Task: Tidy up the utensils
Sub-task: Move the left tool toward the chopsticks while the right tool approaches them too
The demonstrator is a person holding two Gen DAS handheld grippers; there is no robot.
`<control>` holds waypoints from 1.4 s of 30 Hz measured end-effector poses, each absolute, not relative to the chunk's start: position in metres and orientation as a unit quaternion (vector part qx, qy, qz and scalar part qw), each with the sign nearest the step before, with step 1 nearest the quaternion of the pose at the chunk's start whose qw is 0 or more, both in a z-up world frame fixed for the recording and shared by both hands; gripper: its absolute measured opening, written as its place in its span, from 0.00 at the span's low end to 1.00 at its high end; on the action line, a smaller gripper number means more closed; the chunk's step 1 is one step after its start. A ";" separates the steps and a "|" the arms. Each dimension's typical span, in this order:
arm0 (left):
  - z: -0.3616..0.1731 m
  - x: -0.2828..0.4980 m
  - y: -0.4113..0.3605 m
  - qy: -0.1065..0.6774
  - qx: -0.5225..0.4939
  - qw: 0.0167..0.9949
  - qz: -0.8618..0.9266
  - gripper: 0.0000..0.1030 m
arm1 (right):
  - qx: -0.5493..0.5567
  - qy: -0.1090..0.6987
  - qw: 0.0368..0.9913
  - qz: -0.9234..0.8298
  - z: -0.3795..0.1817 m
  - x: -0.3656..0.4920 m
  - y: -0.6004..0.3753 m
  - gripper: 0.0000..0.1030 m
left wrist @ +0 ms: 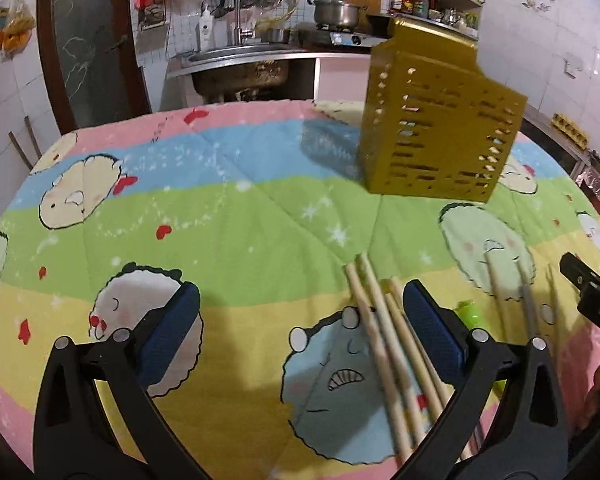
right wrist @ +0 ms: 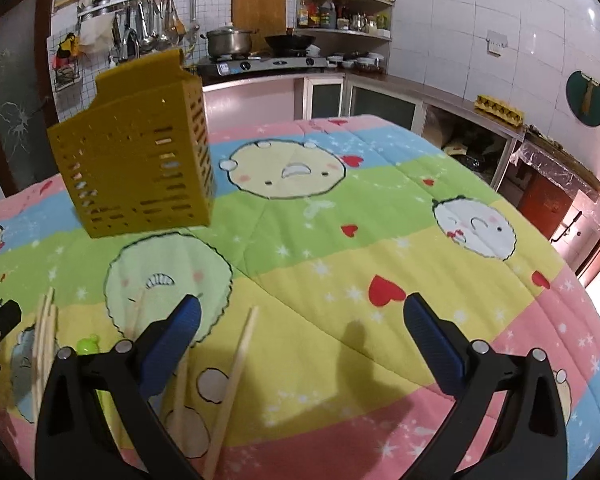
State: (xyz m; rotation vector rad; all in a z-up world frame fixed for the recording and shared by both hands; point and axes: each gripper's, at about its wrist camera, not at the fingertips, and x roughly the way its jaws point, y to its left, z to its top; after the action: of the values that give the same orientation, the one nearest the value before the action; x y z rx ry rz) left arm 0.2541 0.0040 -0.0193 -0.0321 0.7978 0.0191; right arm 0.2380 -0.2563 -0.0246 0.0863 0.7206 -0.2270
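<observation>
On the left wrist view: left gripper spread wide, holding nothing, above the quilted bench cover. Wooden chopsticks bundled beside its right finger; gold slotted utensil holder upright farther back. Light, stiff, likely to roll: pinch mid-shaft.

On the right wrist view: right gripper likewise apart and empty. Loose chopstick near its left finger; green object unidentifiable.
</observation>
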 end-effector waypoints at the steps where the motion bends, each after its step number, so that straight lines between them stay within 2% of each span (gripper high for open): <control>1: -0.021 0.255 0.004 0.391 -0.015 0.920 0.010 0.95 | 0.041 0.356 0.927 -0.111 -0.028 0.239 -0.256 0.96; 8: -0.033 0.264 0.007 0.413 -0.023 0.910 0.003 0.86 | 0.032 0.361 0.925 -0.112 -0.032 0.241 -0.251 0.96; 13: -0.033 0.263 0.009 0.412 -0.023 0.911 0.006 0.85 | 0.036 0.366 0.923 -0.111 -0.035 0.241 -0.251 0.96; 25: -0.042 0.268 -0.001 0.425 -0.002 0.905 0.000 0.75 | 0.032 0.377 0.919 -0.109 -0.040 0.243 -0.248 0.95; 32: -0.040 0.265 0.003 0.421 -0.012 0.907 -0.001 0.71 | 0.041 0.388 0.916 -0.097 -0.044 0.244 -0.248 0.82; 42: -0.044 0.266 0.007 0.428 -0.021 0.904 -0.003 0.72 | 0.041 0.398 0.912 -0.093 -0.050 0.247 -0.248 0.79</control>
State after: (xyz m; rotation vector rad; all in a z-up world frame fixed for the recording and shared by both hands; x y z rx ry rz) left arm 0.2660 0.0065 -0.0435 -0.0427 0.8846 -0.0072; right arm 0.2468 -0.2476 -0.0501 0.0855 0.8214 -0.1910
